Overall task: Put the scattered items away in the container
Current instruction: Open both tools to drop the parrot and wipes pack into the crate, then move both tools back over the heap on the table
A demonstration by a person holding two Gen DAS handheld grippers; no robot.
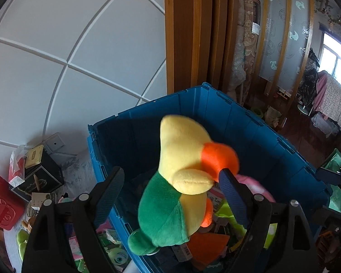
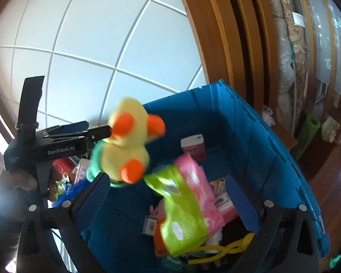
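Hovering over the blue plastic bin, both my grippers have jaws spread wide. Left gripper: the plush duck sits between the fingers; the right pad touches its orange beak, the left pad stands clear of it, so no real grip shows. Right gripper: jaws wide, pads pressing on nothing, with a green and pink packet blurred between them above the bin's contents.

Right wrist view alone shows my left gripper from the side, a hand on its handle, and the duck blurred over the bin's near-left corner. Left wrist view alone shows clutter outside the bin at left: a red flat case, a black box, small green toys.

Inside the bin lie boxes, packets and a yellow cord. Duck blocks part of the bin floor in the left view.

Duck: soft pile, yellow head, green back, orange feet. Bin: ribbed hard walls. Behind: white panelled wall, wooden door frame.
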